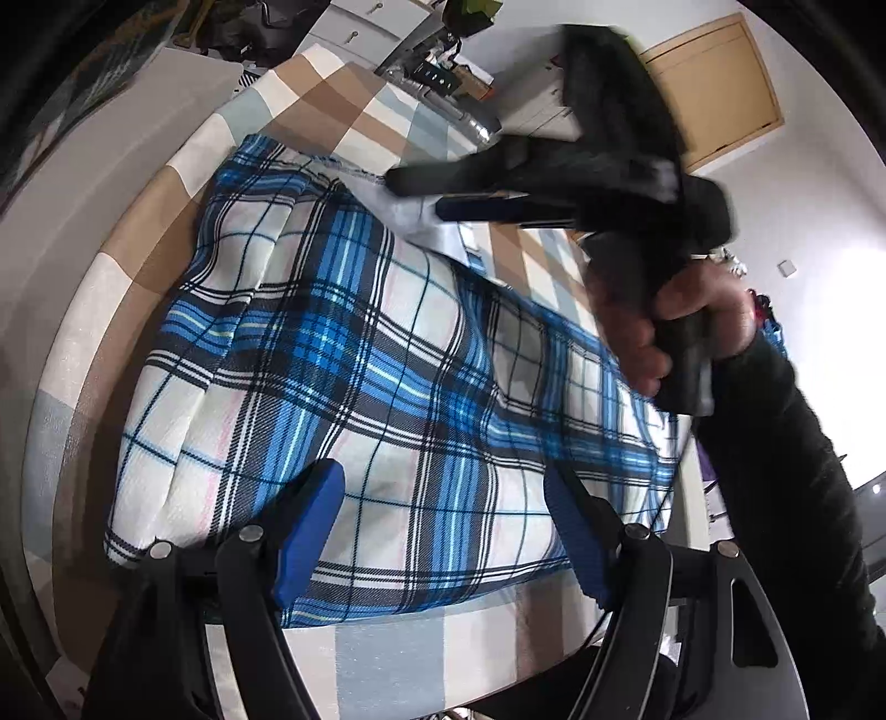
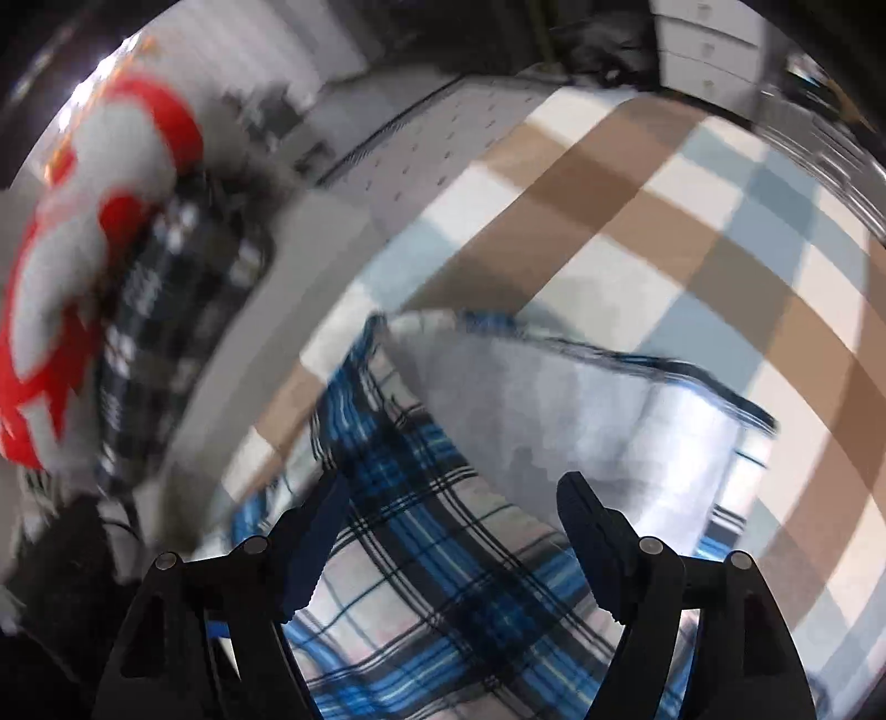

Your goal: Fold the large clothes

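Note:
A blue, white and black plaid garment (image 1: pixel 354 354) lies spread on a table under a brown, white and grey checked cloth (image 1: pixel 343 94). My left gripper (image 1: pixel 443 526) hovers over its near edge, open, with nothing between the blue pads. A hand (image 1: pixel 670 332) holds my right gripper (image 1: pixel 415 195) over the far corner, where the pale inner side (image 1: pixel 410 213) is turned up. The blurred right wrist view shows the right gripper (image 2: pixel 451 498) open above the plaid garment (image 2: pixel 421 554) and its pale inner face (image 2: pixel 581 421), gripping nothing.
A black sleeve (image 1: pixel 786 471) crosses the right side. A red and white object (image 2: pixel 111 221) and a dark checked cloth (image 2: pixel 160 310) sit beyond the table's left edge. White drawers (image 2: pixel 703 50) and a wooden door (image 1: pixel 714 88) stand behind.

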`<state>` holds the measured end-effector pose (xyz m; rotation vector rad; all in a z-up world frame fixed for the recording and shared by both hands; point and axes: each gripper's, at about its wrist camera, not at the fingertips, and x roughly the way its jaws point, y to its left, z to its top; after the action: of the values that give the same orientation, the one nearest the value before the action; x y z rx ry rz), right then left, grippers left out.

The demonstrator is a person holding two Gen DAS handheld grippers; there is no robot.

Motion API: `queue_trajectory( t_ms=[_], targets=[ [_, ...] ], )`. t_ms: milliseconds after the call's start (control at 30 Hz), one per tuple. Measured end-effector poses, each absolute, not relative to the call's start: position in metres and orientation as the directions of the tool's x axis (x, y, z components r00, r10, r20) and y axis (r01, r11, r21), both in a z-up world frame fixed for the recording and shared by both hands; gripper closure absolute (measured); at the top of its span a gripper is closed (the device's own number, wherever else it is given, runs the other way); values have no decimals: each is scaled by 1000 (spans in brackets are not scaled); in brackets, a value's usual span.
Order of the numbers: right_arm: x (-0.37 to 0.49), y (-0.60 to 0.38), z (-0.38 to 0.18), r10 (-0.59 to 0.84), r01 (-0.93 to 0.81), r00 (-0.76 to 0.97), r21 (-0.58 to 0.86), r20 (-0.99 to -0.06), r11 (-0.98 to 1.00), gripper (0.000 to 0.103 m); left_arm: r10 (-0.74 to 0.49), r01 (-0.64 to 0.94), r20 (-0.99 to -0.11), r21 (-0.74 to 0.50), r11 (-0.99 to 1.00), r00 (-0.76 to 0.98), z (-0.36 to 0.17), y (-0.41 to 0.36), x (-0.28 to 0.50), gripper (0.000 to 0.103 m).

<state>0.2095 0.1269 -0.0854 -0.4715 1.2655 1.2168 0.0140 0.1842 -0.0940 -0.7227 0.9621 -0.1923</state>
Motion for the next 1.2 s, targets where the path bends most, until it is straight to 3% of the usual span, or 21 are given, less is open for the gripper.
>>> queue_trajectory(
  t_ms=[167,267,300,400,533,667,767,867,967,1033,1100,1200],
  targets=[
    [201,157,-110,387,-893,-180,315,-904,321,26,-448,-152,-663,-644,750,600,-90,186,10,33],
    [193,167,-108,373,-908,-169,292,-912,301,60,-448,-164,-673,-641,750,588,-94,187,10,33],
    [189,169,-107,369,-909,-194,308,-909,280,82,-452,-168,-676,-644,746,582,-95,188,11,33],
    [171,166,-96,371,-949,-124,219,-920,227,90,-458,-171,-678,-646,744,575,-96,188,11,33],
    [166,144,-62,515,-950,-51,201,-855,241,101,-464,-157,-675,-647,746,573,-94,185,10,33],
    [170,135,-26,635,-945,48,171,-771,279,101,-463,-149,-679,-639,754,570,-93,179,9,33],
    [176,148,-22,608,-952,63,135,-792,276,101,-452,-150,-695,-622,769,560,-94,176,10,33],
    [175,167,-48,480,-957,53,93,-876,276,96,-453,-163,-697,-626,763,556,-96,177,10,33],
    [190,163,-62,413,-952,82,51,-907,302,76,-455,-169,-696,-630,758,555,-97,179,8,33],
    [212,151,-58,470,-930,54,126,-881,344,50,-458,-166,-697,-630,759,552,-96,178,7,33],
    [237,141,-57,523,-899,74,171,-849,404,36,-461,-161,-696,-630,759,551,-96,176,7,33],
    [268,134,-66,501,-849,112,179,-858,498,34,-466,-153,-702,-625,765,539,-96,171,12,33]
  ],
)
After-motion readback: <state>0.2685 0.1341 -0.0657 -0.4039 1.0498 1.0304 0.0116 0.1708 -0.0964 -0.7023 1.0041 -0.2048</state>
